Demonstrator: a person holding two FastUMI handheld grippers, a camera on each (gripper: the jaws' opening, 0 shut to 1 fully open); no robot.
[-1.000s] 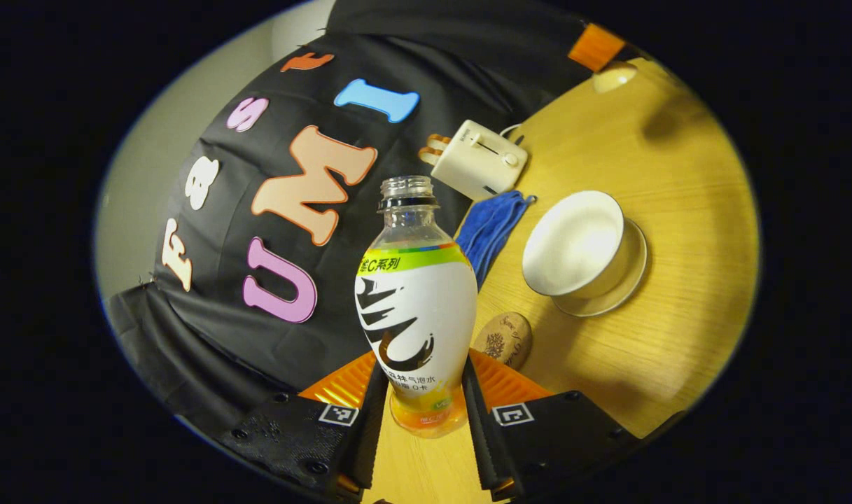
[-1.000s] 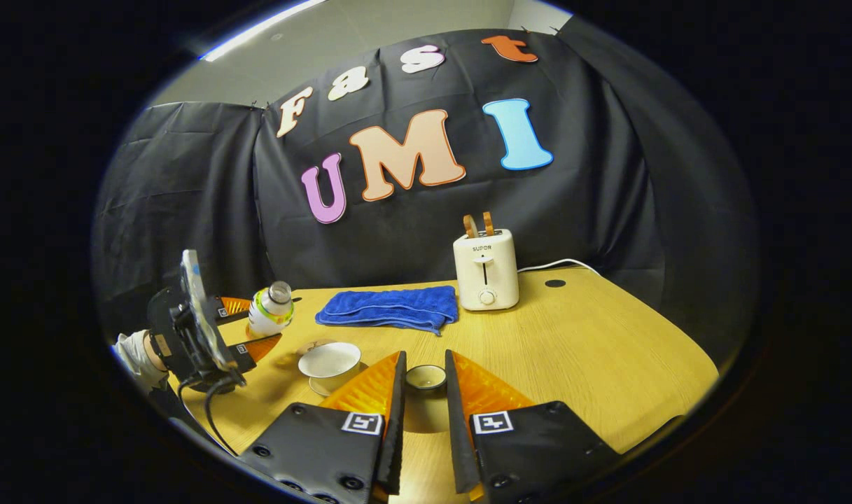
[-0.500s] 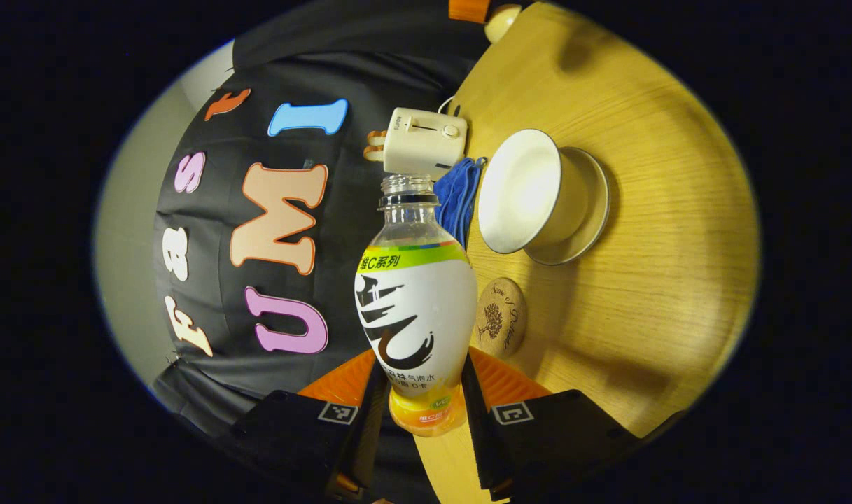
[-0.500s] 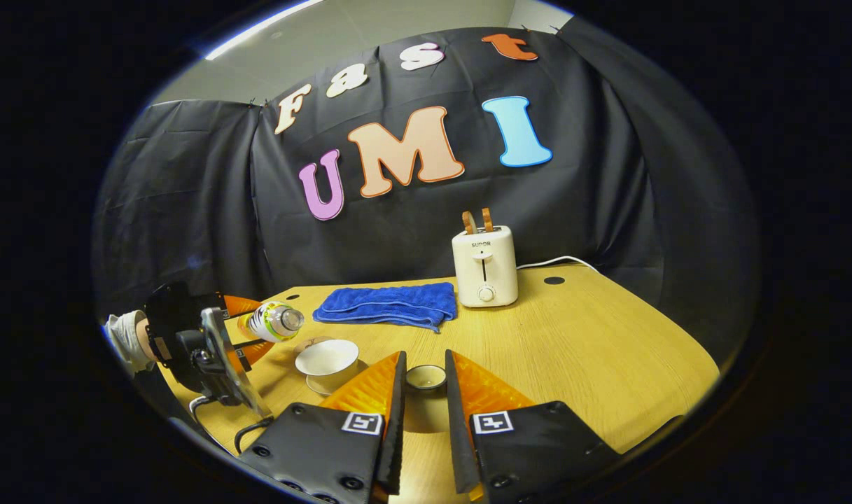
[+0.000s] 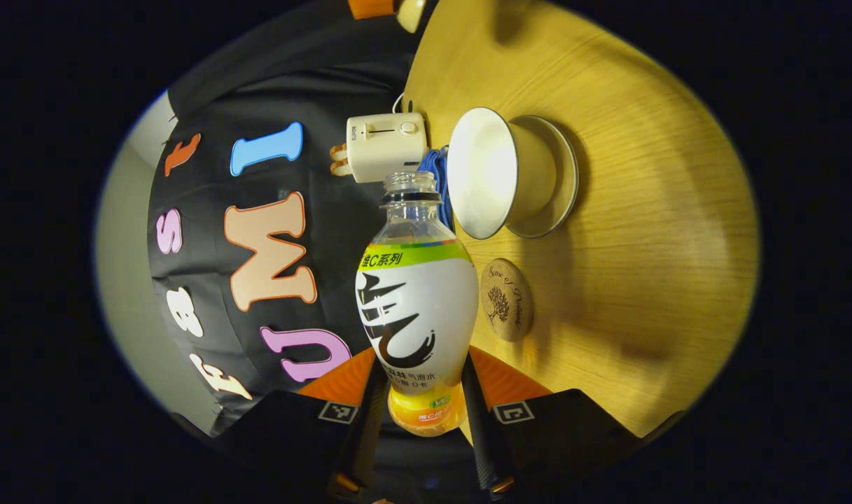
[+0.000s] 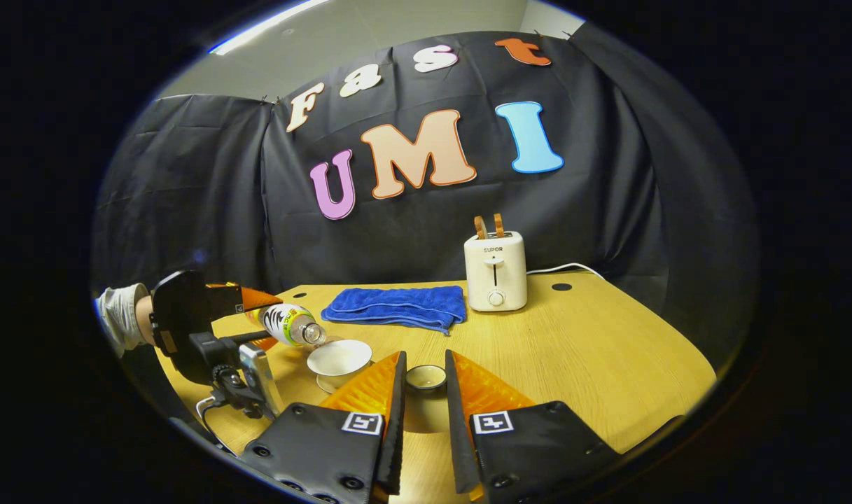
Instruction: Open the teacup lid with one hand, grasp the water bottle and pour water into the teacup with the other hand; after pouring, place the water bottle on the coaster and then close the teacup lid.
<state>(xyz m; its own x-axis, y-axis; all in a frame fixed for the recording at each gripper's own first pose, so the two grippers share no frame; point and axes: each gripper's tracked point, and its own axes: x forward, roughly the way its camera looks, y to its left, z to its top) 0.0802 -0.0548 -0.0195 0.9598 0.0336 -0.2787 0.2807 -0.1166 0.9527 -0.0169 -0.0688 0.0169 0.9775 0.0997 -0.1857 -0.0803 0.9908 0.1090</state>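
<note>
My left gripper (image 5: 420,371) is shut on the lower body of an uncapped water bottle (image 5: 415,301) with a white, green and orange label. In the right gripper view that bottle (image 6: 290,325) lies tipped nearly level, its mouth at the rim of the open white teacup (image 6: 339,357). The teacup (image 5: 492,171) stands on its saucer (image 5: 562,175), beside the bottle's neck. A round wooden coaster (image 5: 506,299) lies close to the bottle. My right gripper (image 6: 424,357) is shut on the small teacup lid (image 6: 426,378), held above the table right of the cup. I cannot tell whether water flows.
A white toaster (image 6: 496,271) and a folded blue towel (image 6: 397,306) sit at the back of the wooden table (image 6: 580,350). A sleeved hand (image 6: 121,318) holds the left gripper (image 6: 261,320) at the table's left edge.
The left gripper has rolled the bottle further over, from slanted to nearly level, bringing its mouth to the cup's rim. The right gripper with the lid has barely moved.
</note>
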